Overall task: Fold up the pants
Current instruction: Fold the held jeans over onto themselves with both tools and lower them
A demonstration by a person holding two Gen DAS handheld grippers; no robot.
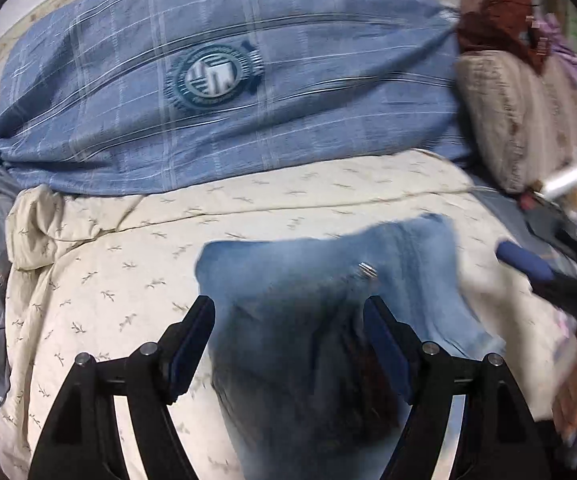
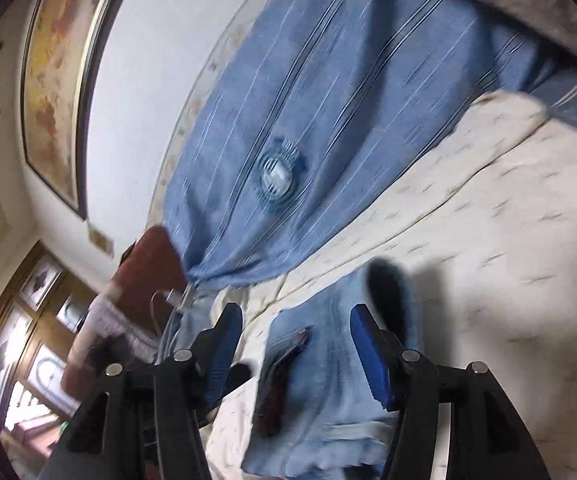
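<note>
Pants of faded light-blue denim (image 1: pixel 328 292) are seen lying in a compact bundle on the cream bedspread printed with small sprigs (image 1: pixel 120 264), directly beneath both tools. The left gripper (image 1: pixel 288 340) is held above the bundle with its jaws standing apart and nothing pinched between the blue pads; denim is only seen through the gap. The right gripper (image 2: pixel 296 344) is likewise spread wide over the cloth, and no fabric is caught in it. A metal button (image 1: pixel 366 269) and a dark inner lining (image 2: pixel 276 384) are exposed, so the fold is judged loose and possibly unfinished.

Several failures can be expected from here. A layer could be dragged out of place if a pad catches the raised edge as a tool passes, since the bundle is unweighted and the quilt beneath it is soft and rumpled. Only the top layer might be taken at the next grasp, so that the stack would be peeled open. Both views are blurred, so edges are hard to judge.

Around the pants, a large blue checked pillow with a round emblem (image 1: pixel 216 76) is propped at the head of the bed, well apart from the denim. A beige cushion (image 1: pixel 516 120) and assorted clutter are crowded at one side, where little room is left; a hand (image 1: pixel 576 400) is also visible there.
</note>
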